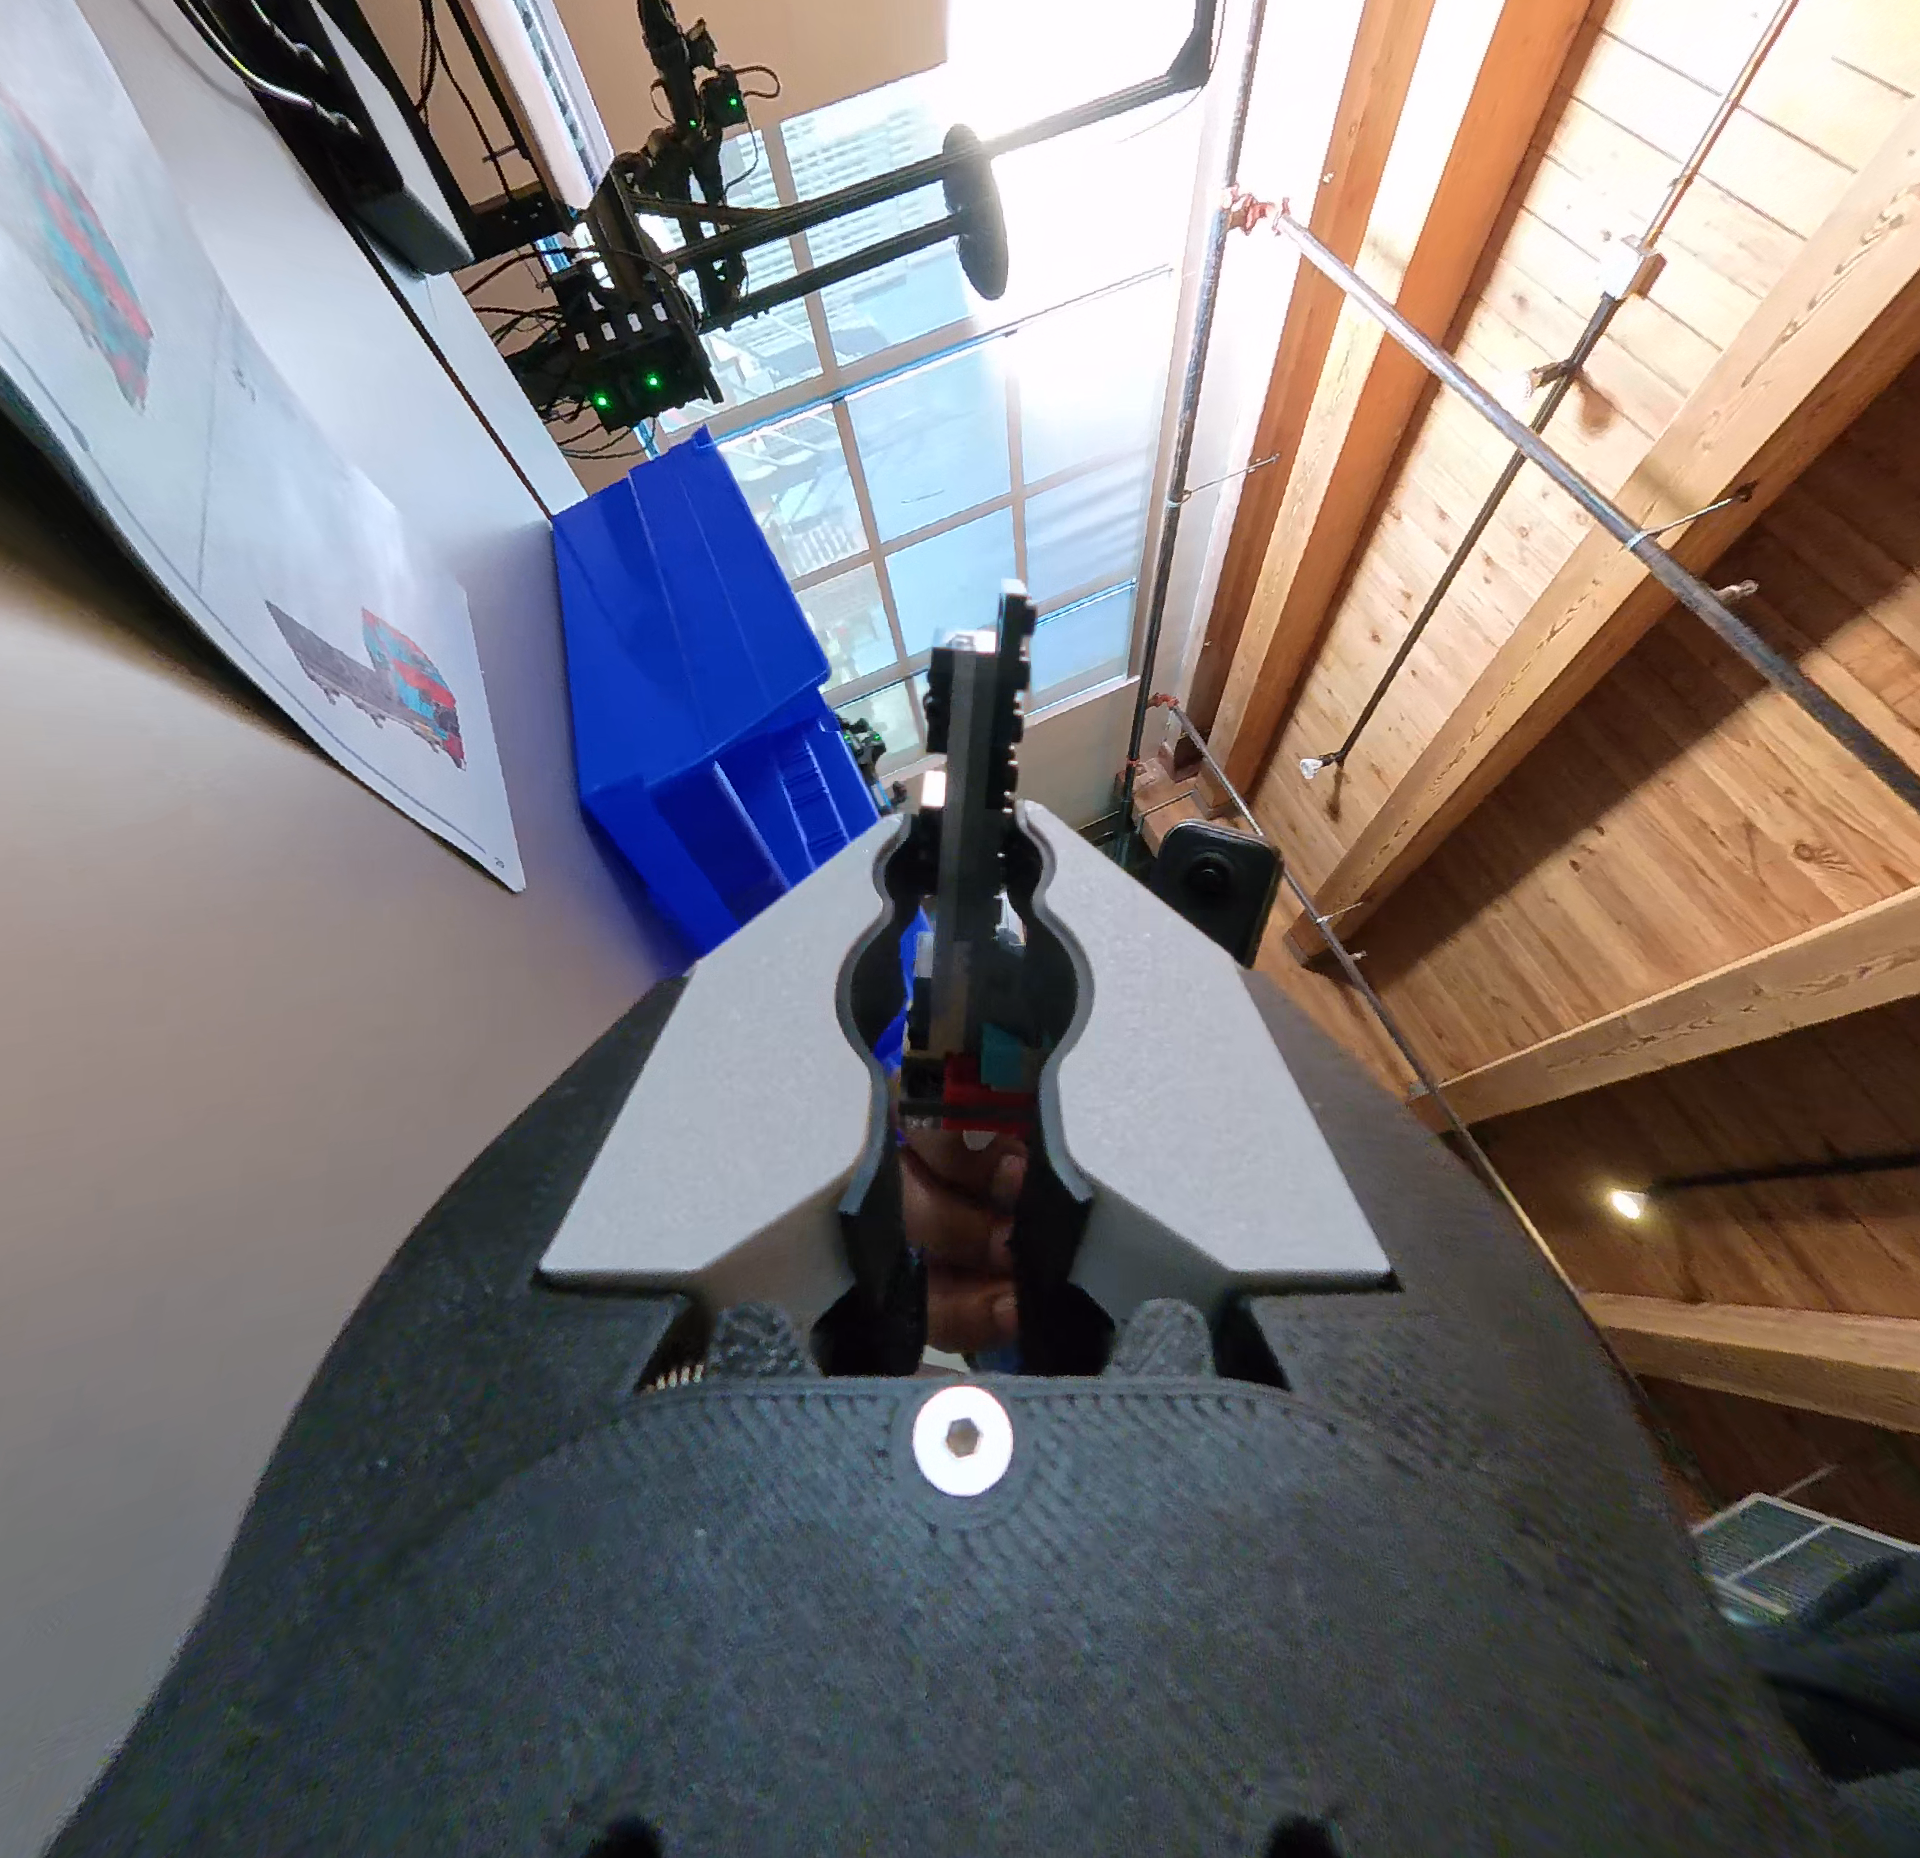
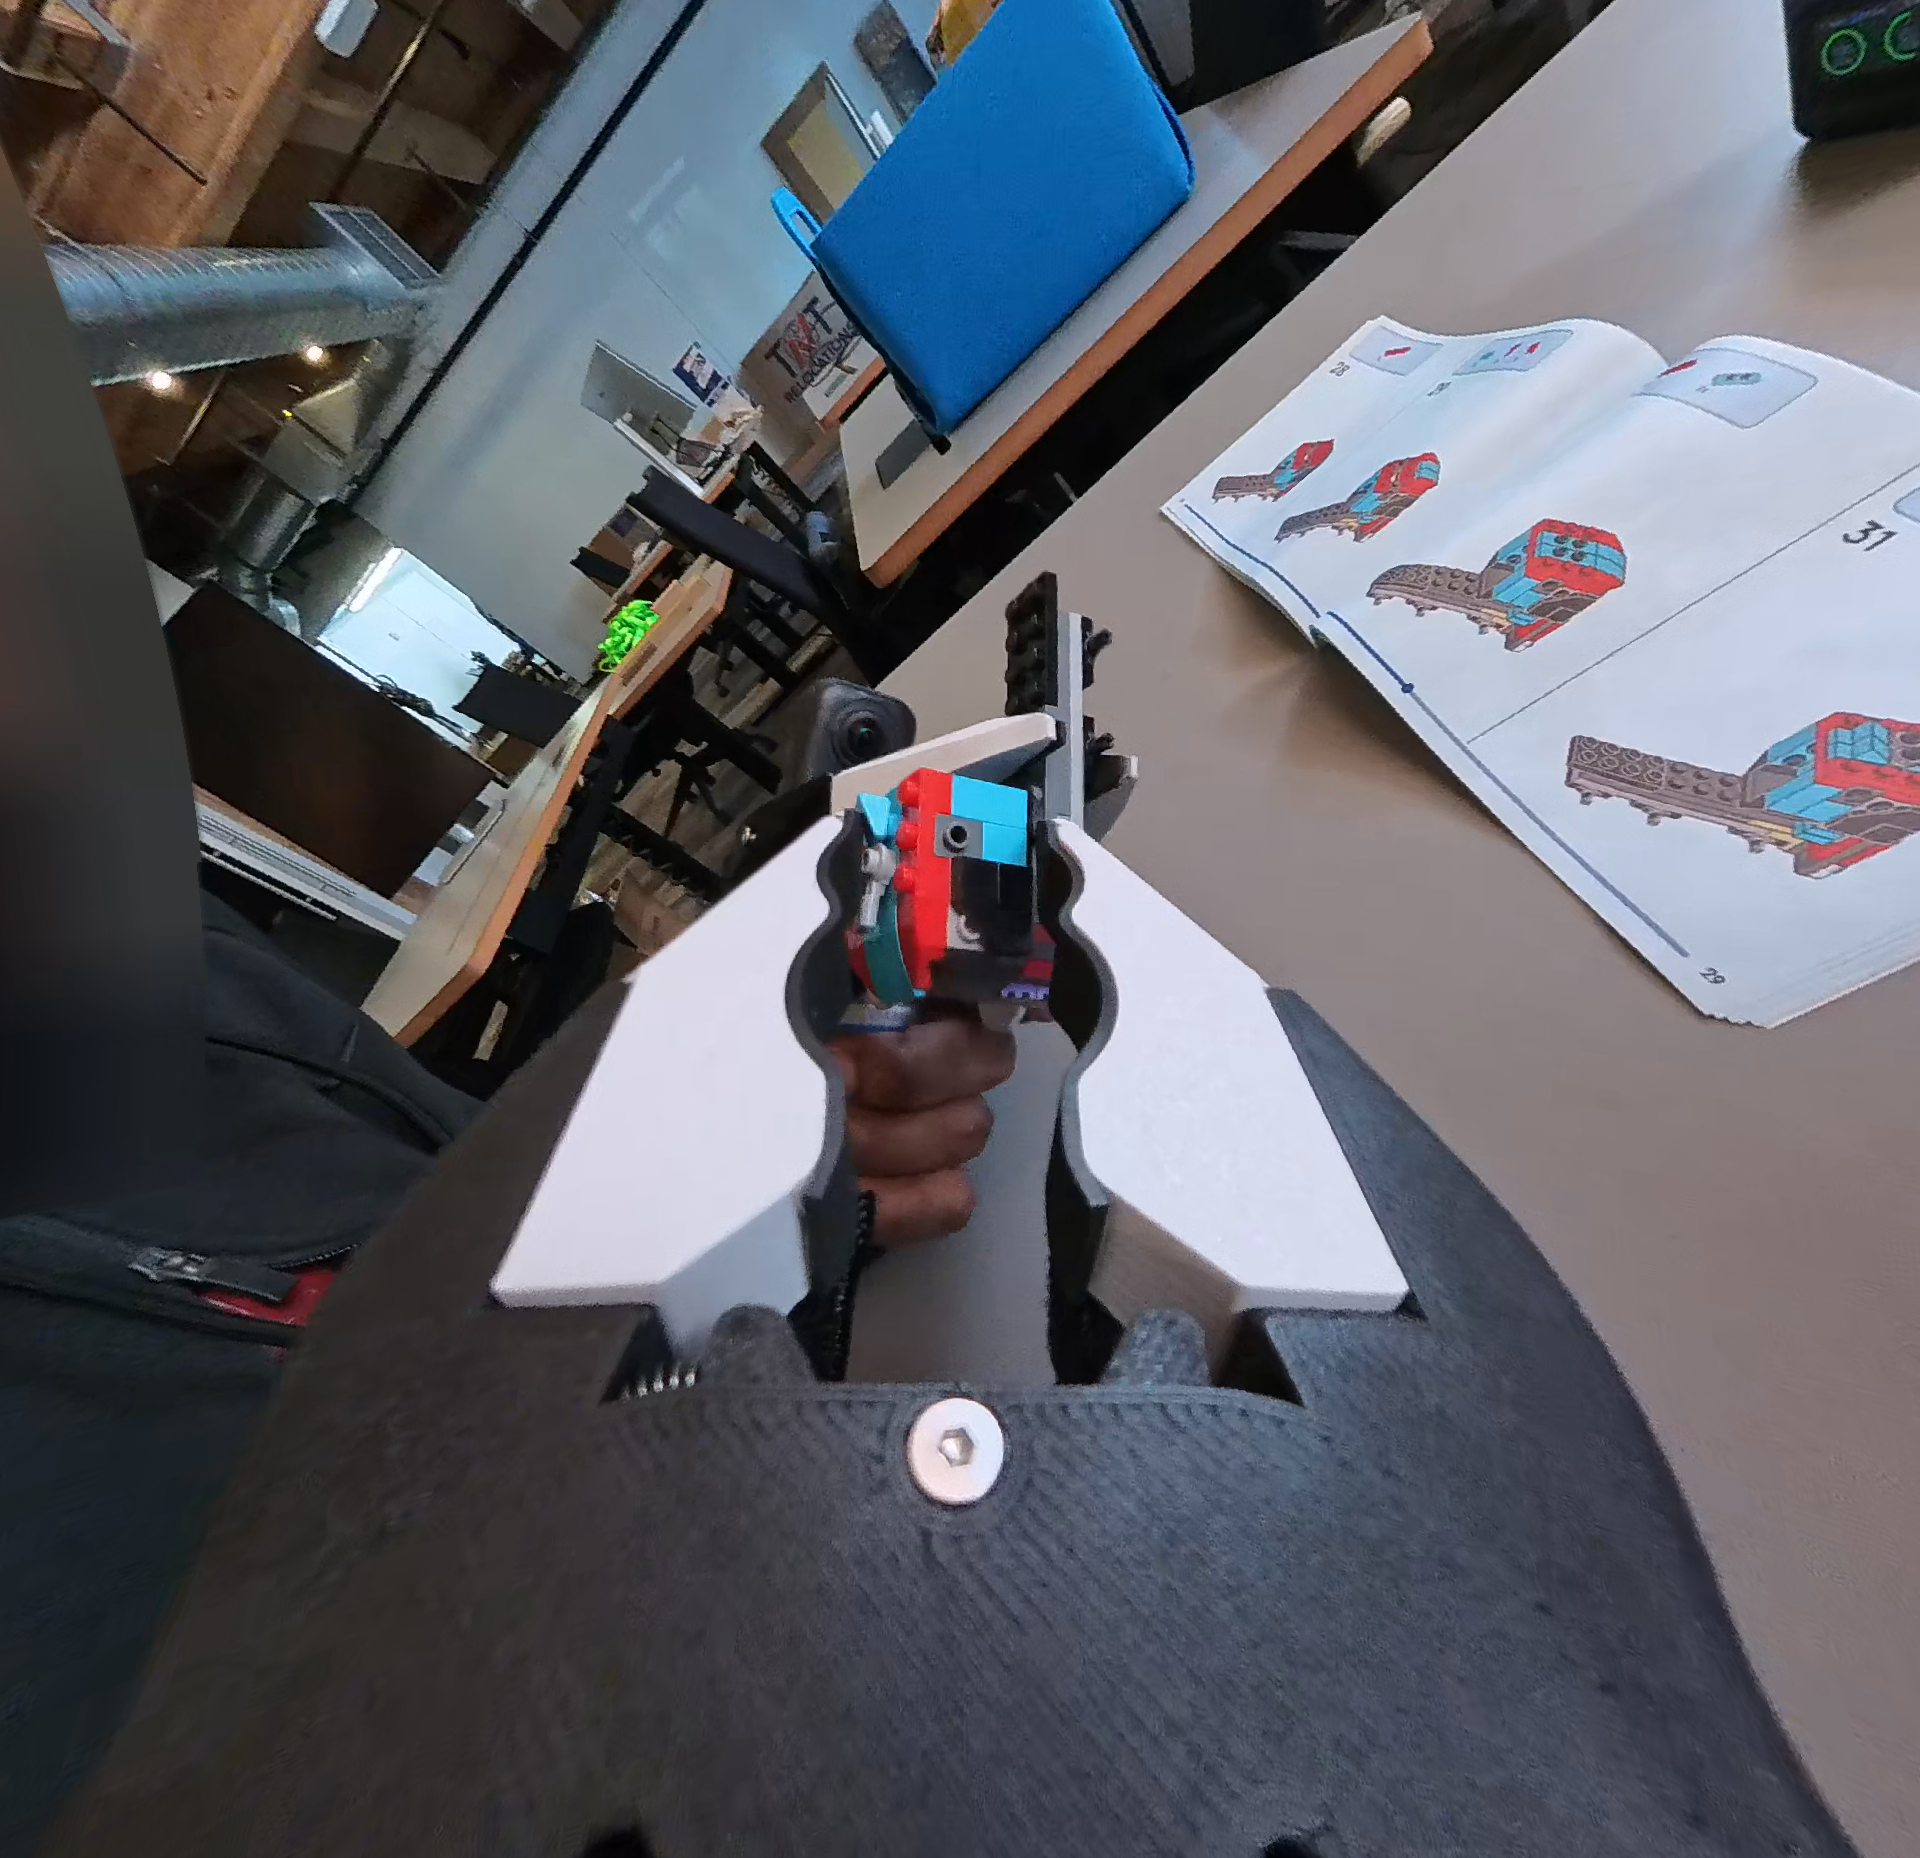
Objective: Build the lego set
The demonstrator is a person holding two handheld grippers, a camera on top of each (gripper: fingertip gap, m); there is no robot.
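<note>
Above the grey table [image 2: 1455, 925], both of your claws are clamped on the same half-built lego model, holding it in the air between them. On the table to the far right lies the open instruction booklet [image 2: 1621, 603], well apart from the model; a blue bin [image 1: 675, 686] sits at the table's far edge in the left wrist view.

Your left claw [image 1: 961, 852] is narrowed onto the model's long dark grey plate [image 1: 977, 759], which sticks out edge-on past its tips. Your right claw [image 2: 940, 832] is closed around the red, teal and black block [image 2: 951, 873] at the other end, with the studded plate rising beyond it. The other claw's pale finger [image 2: 956, 743] shows just behind that block, touching or nearly touching it.

Watch the join between plate and block. With a grip at each end, any twist or pull between your hands would likely lever the thin plate off the block or pop bricks loose. The plate is gripped on its narrow faces, so it could pivot or slip if you press hard. The small grey part [image 2: 878, 873] on the block's left side looks exposed and could be knocked off by a claw finger.
</note>
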